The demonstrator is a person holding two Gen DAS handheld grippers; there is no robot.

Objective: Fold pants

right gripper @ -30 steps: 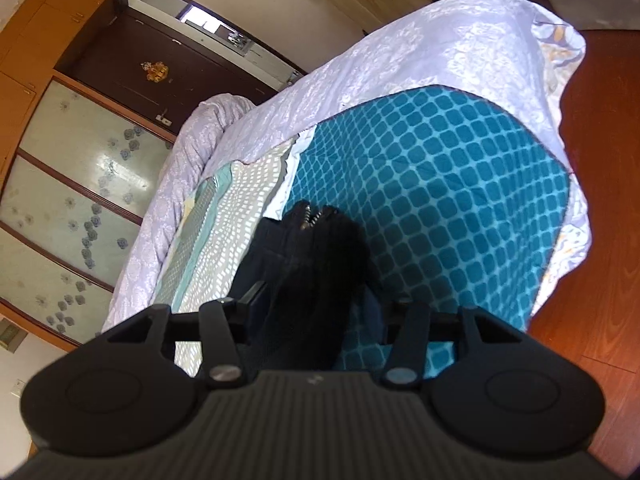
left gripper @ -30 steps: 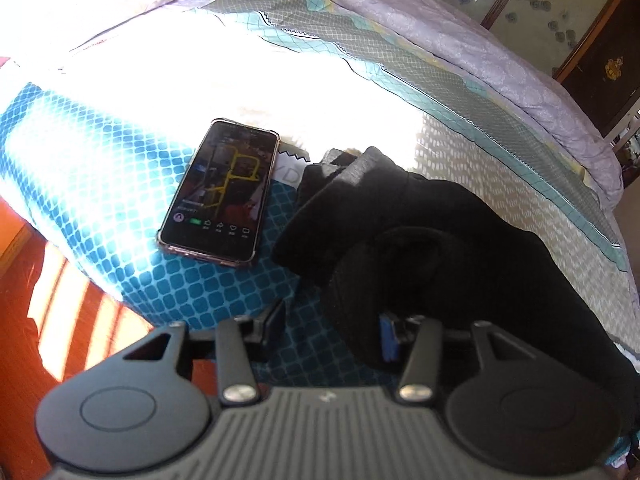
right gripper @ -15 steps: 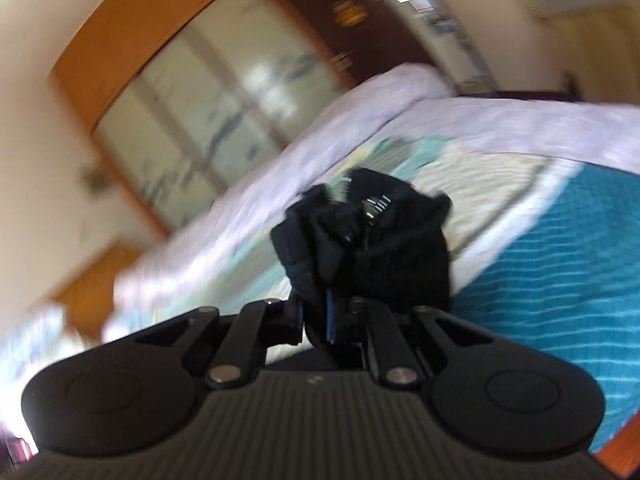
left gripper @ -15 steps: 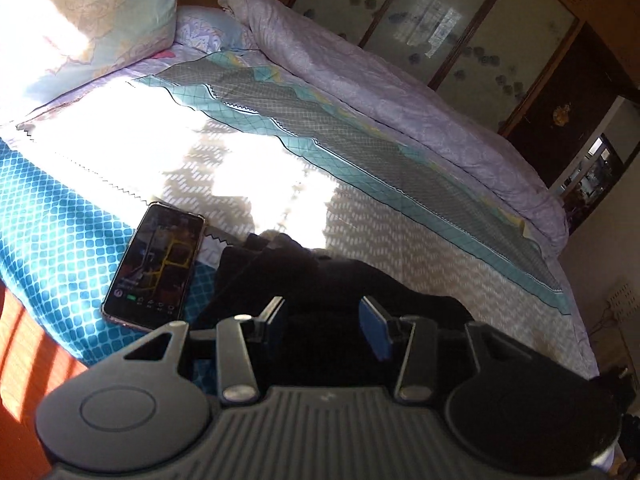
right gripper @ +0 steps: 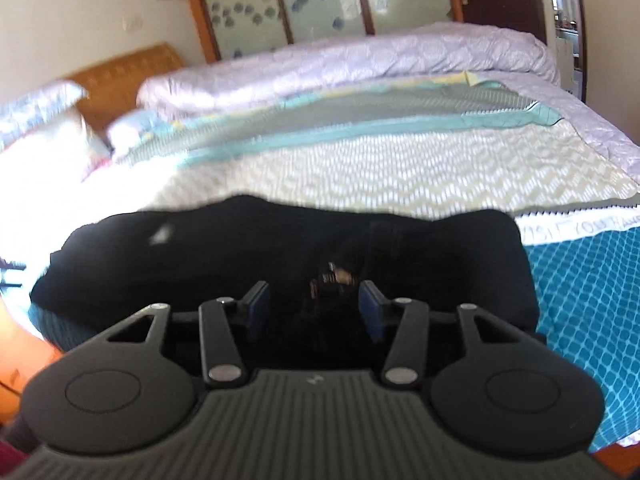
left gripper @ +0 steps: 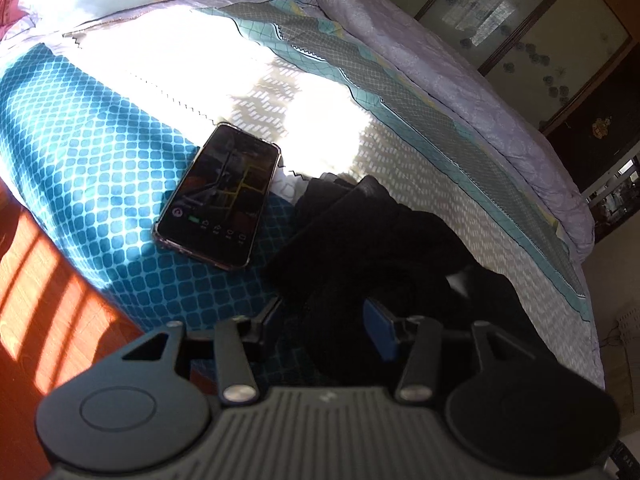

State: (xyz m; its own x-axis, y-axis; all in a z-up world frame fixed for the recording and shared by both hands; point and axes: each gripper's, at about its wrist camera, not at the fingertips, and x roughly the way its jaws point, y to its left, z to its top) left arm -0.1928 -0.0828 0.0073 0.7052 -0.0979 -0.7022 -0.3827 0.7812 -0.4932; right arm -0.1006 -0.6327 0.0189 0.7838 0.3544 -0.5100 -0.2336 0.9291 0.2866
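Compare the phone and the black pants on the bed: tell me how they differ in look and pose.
The phone is a flat, rigid slab with a lit screen; the black pants are soft, matte cloth bunched in thick folds. The phone lies clear of both grippers; the pants' cloth sits between the opening jaws of the left gripper. Both rest on the bedspread near the bed's edge, side by side.

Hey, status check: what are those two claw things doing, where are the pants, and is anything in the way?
Left gripper and right gripper both opening over cloth, pads clear. Black pants bunched on the bed. Phone lies right beside them.
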